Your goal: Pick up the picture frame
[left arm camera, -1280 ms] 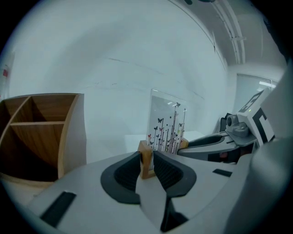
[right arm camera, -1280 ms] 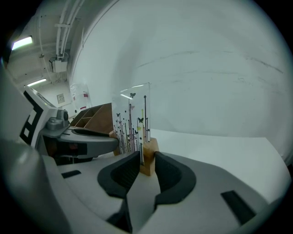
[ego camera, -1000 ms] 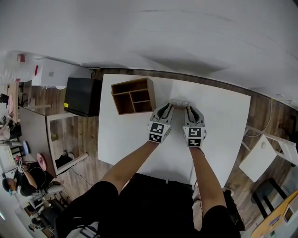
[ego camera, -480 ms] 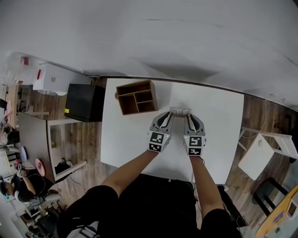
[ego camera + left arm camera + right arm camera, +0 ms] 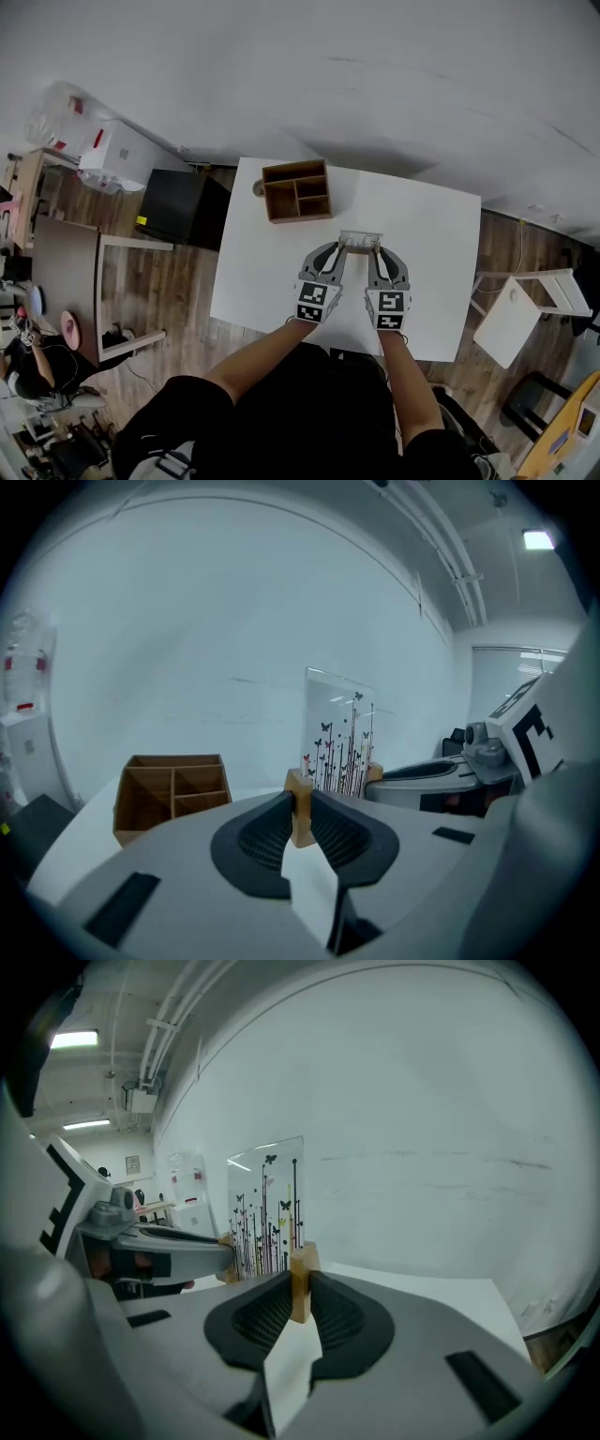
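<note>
Head view: compared with a second ago, the picture frame (image 5: 360, 240) sits nearer the middle of the counter (image 5: 262, 281) rather than towards its far edge. Both grippers have travelled with it. The counter itself looks smaller than before. Judgement: the frame has been raised clear of the surface, so the pick-up is essentially done and what remains is keeping it level.

Left gripper (image 5: 301, 803): fingers clenched on a wooden end block (image 5: 301, 782) at the frame's left foot. Right gripper (image 5: 300, 1288): fingers clenched likewise on the block at the right foot. The clear panel with printed stems and butterflies stands upright between the two grips.

Wooden organiser (image 5: 298, 189) stays on the far left of the counter, well apart from the frame.

Hard to make out:
- The frame's underside and any gap to the counter; each gripper's own body covers them.
- In head view the frame is tiny and seen from above, so the print is unreadable.
- In right gripper view the left gripper cuts off the panel's lower left corner.
</note>
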The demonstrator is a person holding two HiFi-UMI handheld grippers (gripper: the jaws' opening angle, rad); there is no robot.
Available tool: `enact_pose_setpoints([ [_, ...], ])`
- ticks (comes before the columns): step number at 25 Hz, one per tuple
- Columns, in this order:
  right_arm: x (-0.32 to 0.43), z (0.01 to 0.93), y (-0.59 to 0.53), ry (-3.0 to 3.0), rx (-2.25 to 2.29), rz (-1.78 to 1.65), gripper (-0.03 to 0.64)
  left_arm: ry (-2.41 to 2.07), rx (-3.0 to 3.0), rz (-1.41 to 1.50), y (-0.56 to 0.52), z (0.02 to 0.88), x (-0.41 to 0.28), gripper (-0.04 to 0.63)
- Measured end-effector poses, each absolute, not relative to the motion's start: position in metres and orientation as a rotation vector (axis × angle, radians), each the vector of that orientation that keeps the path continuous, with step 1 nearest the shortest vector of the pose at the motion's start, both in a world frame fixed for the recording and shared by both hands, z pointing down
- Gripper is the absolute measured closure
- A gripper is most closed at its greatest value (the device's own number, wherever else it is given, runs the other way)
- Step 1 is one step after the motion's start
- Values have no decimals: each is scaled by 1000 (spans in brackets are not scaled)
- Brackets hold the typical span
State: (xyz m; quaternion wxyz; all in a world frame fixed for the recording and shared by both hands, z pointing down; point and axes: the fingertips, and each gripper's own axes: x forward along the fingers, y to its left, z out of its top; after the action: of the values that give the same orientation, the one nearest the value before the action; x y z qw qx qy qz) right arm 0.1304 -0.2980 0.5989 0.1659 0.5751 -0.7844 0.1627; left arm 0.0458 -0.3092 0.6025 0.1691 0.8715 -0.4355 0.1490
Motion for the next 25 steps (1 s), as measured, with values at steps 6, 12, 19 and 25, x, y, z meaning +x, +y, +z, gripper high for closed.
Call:
enact_pose_setpoints([
  [6,94,569,-239,-2262,1620,425,543,-1242,2483,400,-249,572,10,529],
  [12,57,544,-175,-2273,1666,455,543,-1273,2476,363,-189,541,-29,529],
  [19,30,497,-115,-2276,1765,426,543,-1273,2539,320,-127,497,-57,529],
  [25,20,475,-72,-2279,1787,380,545,-1269,2581,301,-89,475,-67,529],
])
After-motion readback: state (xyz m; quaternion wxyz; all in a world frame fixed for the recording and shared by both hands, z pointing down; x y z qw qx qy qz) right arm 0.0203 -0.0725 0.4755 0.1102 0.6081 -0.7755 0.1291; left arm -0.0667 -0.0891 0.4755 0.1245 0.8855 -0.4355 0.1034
